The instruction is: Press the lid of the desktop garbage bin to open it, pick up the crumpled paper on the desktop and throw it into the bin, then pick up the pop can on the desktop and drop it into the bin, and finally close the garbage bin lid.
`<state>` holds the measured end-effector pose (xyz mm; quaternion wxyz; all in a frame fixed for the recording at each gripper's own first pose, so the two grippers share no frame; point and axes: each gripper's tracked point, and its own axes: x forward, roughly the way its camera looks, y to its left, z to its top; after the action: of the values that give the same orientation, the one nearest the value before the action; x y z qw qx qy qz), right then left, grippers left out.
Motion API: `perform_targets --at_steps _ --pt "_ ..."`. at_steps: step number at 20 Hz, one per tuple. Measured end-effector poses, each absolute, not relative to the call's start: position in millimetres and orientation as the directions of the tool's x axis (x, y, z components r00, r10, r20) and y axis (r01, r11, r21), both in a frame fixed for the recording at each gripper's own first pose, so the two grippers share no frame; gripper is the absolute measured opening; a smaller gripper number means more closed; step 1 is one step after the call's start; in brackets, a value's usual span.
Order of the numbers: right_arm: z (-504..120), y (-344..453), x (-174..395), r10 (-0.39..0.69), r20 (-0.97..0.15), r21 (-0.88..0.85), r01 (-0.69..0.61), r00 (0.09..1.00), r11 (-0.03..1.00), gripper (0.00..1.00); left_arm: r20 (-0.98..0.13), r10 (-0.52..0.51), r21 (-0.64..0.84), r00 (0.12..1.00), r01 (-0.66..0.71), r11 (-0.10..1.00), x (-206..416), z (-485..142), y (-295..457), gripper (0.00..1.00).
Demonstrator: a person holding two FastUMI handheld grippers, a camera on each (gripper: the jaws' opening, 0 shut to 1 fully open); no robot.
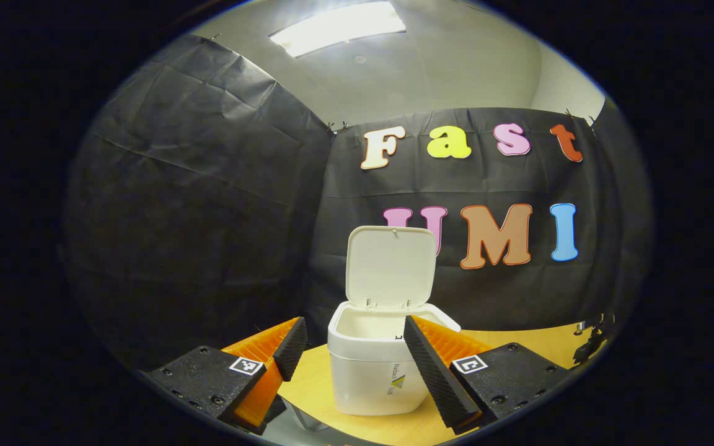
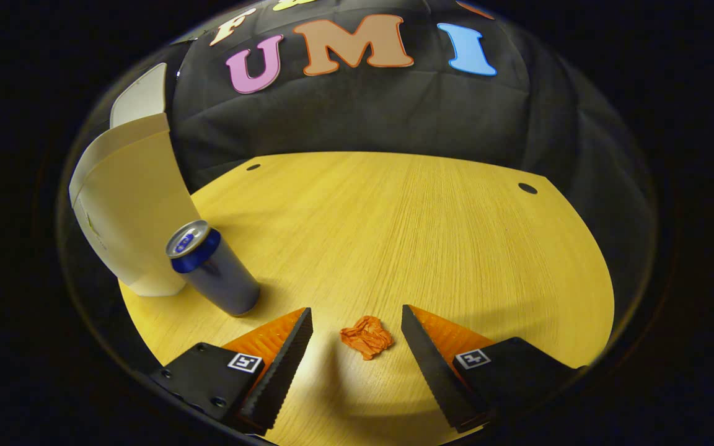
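The white desktop bin (image 1: 375, 371) stands on the wooden table with its lid (image 1: 391, 266) swung up and open. My left gripper (image 1: 351, 331) is open, its fingers on either side of the bin's front rim, apart from it. In the right gripper view the bin (image 2: 127, 210) is at the far left, with a blue pop can (image 2: 214, 269) upright just right of it. A crumpled orange paper (image 2: 366, 336) lies on the table between the open fingers of my right gripper (image 2: 357, 319), touching neither.
The wooden table (image 2: 406, 235) stretches wide to the right of the can, with two small holes near its far edge. Black cloth walls close the booth behind and to the left. A dark clamp (image 1: 592, 341) sits at the table's right edge.
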<state>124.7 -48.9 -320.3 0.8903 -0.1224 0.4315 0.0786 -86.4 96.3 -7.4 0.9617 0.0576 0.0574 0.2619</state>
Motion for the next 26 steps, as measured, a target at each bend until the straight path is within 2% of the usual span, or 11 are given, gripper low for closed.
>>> perform_targets --at_steps 4,6,8,9,11,14,18,26 --pt "-333.3 -55.5 123.1 0.000 -0.821 -0.181 -0.262 0.571 0.948 0.97 -0.073 0.535 0.133 0.842 -0.524 0.841 -96.1 -4.1 100.8 0.94" --pt "-338.3 -56.9 119.4 -0.010 -0.833 -0.188 -0.266 0.554 0.946 0.90 -0.070 0.551 0.131 0.832 -0.540 0.832 -103.9 -3.3 105.6 0.94" --pt "-340.6 -55.2 117.9 -0.011 -0.839 -0.187 -0.268 0.545 0.945 0.80 -0.072 0.567 0.121 0.821 -0.557 0.821 -109.9 -4.2 110.9 0.94" --pt "-340.2 -55.1 116.8 -0.011 -0.839 -0.186 -0.268 0.543 0.945 0.64 -0.076 0.574 0.115 0.815 -0.565 0.817 -112.3 -5.4 113.3 0.94" --pt "-339.0 -54.7 118.6 -0.015 -0.835 -0.195 -0.270 0.550 0.943 0.47 -0.099 0.583 0.109 0.807 -0.573 0.812 -116.4 -13.3 115.7 0.93" --pt "-334.4 -53.6 119.6 -0.017 -0.833 -0.197 -0.267 0.554 0.943 0.35 -0.114 0.582 0.097 0.805 -0.574 0.813 -120.4 -17.7 116.1 0.93" --pt "-311.2 -40.5 117.9 0.016 -0.812 -0.191 -0.293 0.583 0.937 0.33 -0.116 0.573 0.106 0.811 -0.564 0.819 -117.7 -18.7 119.8 0.92" --pt "-175.1 53.1 103.1 0.210 -0.672 -0.195 -0.443 0.710 0.875 0.33 -0.134 0.547 0.096 0.827 -0.538 0.837 -125.7 -31.8 143.0 0.93"
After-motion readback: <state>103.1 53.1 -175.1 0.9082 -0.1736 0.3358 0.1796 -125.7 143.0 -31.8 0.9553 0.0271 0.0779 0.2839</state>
